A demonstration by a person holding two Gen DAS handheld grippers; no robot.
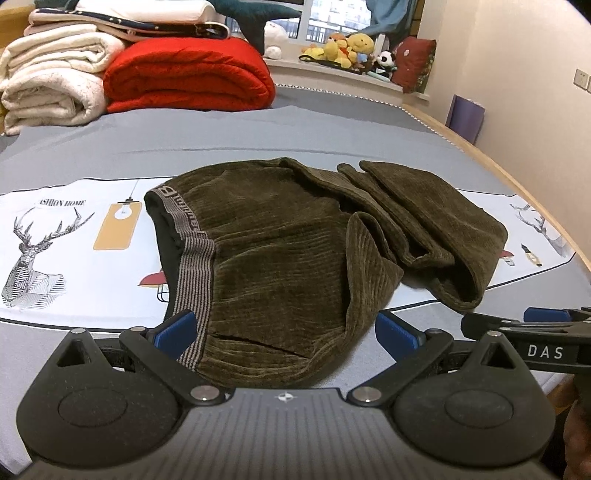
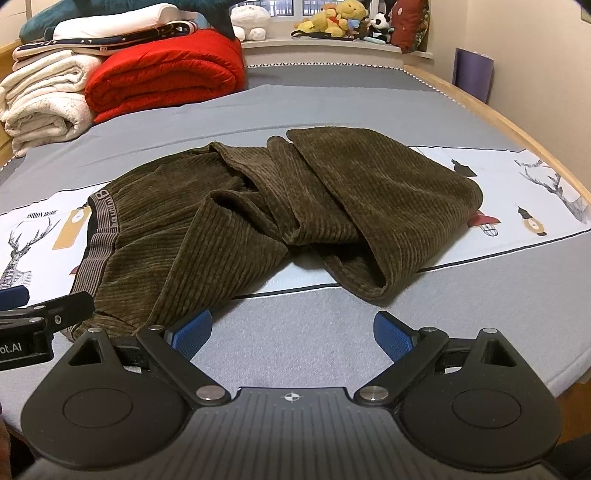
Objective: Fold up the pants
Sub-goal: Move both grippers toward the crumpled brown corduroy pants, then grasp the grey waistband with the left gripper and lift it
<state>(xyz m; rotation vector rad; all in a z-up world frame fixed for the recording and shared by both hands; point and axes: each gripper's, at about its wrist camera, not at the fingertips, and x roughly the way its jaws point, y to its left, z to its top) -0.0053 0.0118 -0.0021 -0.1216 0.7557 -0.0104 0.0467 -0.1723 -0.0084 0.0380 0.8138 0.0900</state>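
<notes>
Both jaws gape wide; pants [image 1: 295,251] lie between left, beside right.

A bed [image 1: 258,125] with a grey-blue sheet fills most of both views, edged at the right by a light wooden frame [image 2: 517,122]. At the upper left sit a rolled red quilt [image 1: 188,77] and folded cream blankets [image 1: 51,85]. Along the top, a window [image 1: 332,18] stands above a sill [image 2: 321,46] with stuffed toys [image 1: 347,48]. A cream wall [image 1: 524,74] fills the upper right.
</notes>
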